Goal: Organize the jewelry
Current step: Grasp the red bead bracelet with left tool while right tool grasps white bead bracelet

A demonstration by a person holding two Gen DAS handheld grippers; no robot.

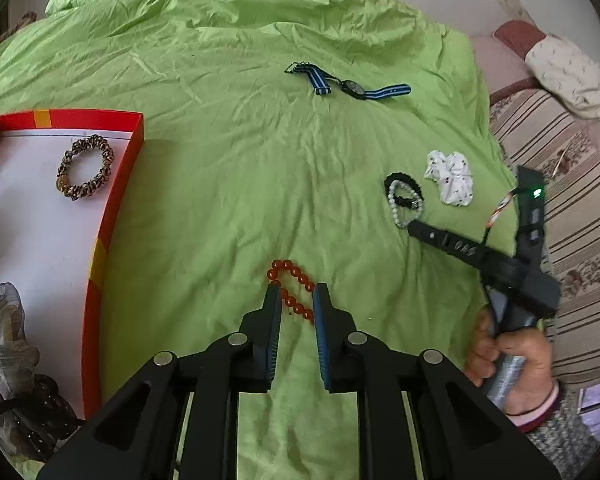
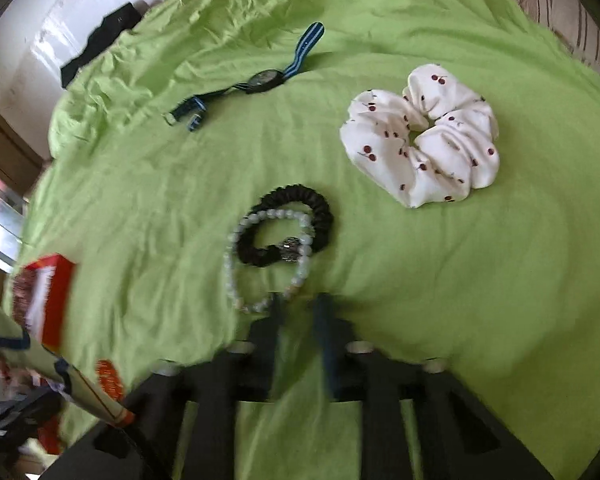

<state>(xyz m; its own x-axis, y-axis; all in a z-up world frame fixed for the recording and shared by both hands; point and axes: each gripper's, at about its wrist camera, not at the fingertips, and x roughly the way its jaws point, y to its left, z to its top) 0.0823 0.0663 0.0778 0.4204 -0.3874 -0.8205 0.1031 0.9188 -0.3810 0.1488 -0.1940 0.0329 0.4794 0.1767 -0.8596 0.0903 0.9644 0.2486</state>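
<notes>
On the green cloth, my left gripper is open with its jaws on either side of an orange bead bracelet. My right gripper is open, its tips just short of a pale bead bracelet that overlaps a black scrunchie. The right gripper also shows in the left wrist view, beside that same pair. A white cherry-print scrunchie lies right of them. A blue-striped watch lies further back. A red-rimmed white tray at left holds a leopard-print scrunchie.
More hair ties and a frilly grey scrunchie lie in the tray's near end. A striped sofa runs along the right edge of the cloth. The tray shows at the far left of the right wrist view.
</notes>
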